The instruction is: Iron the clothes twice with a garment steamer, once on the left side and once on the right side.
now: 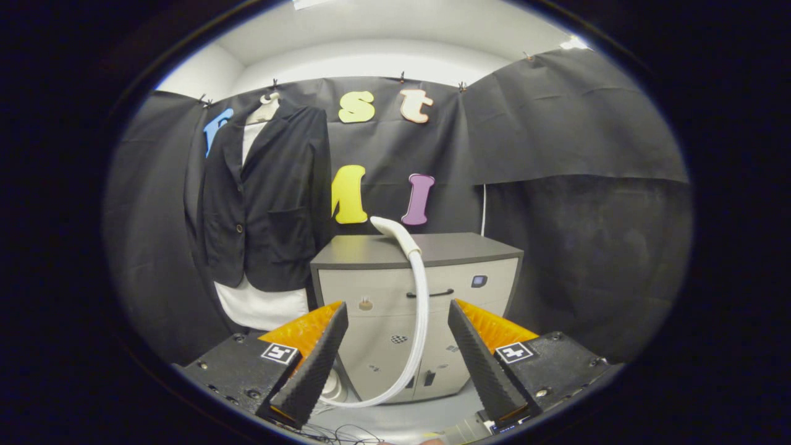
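A black jacket (pixel 266 198) over a white garment (pixel 262 306) hangs on a white hanger (pixel 267 105) against the booth's back wall, left of the cabinet. The steamer's white head (pixel 395 232) lies on the front edge of the grey cabinet top (pixel 457 247). Its white hose (pixel 421 315) curves down the cabinet front to the floor, toward a white base (pixel 332 386) partly hidden behind my left finger. My gripper (pixel 395 358) stands open, well short of the cabinet, with the hose seen through the gap between the fingers and nothing held.
The grey cabinet (pixel 383 309) has a black handle (pixel 429 293) and small stickers on its front. Black cloth walls close in on both sides. A thin white cable (pixel 483 210) runs down the wall behind the cabinet. Thin wires lie on the floor near my fingers.
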The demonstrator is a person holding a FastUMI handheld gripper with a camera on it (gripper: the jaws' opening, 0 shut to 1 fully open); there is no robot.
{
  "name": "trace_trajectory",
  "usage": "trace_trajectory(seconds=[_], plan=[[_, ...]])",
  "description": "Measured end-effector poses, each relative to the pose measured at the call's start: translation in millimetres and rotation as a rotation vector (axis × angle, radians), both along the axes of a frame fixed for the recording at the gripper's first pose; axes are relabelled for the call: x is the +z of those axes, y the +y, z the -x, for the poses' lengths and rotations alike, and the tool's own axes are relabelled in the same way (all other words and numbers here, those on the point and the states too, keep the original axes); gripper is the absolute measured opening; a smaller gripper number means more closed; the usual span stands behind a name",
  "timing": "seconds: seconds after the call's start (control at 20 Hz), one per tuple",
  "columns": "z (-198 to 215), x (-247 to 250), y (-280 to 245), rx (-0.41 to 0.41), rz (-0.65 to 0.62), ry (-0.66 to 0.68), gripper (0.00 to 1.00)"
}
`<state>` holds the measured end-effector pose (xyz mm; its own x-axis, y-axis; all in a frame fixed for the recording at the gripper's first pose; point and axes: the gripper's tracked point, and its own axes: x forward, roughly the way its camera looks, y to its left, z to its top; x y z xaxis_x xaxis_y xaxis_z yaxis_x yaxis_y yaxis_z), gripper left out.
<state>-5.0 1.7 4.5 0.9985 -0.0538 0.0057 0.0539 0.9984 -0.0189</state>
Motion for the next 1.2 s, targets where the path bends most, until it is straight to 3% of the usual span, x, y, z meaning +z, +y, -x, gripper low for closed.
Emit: trace_trajectory(seconds=[0.25, 0.4, 0.8, 1.05, 1.2], plan=[[-9.3, -1.3, 4.2, -0.035, -0.013, 0.067, 1.0], [-33.6, 11.8, 5.3, -0.012, -0.004, 0.092, 1.0], [-161.2, 90.5, -11.8, 0.146, 0.025, 0.129, 1.0], [-234.5, 92.1, -24.7, 0.235, 0.008, 0.28, 1.0], [-272.5, 81.5, -34.1, 0.232, 0.006, 0.385, 1.0]])
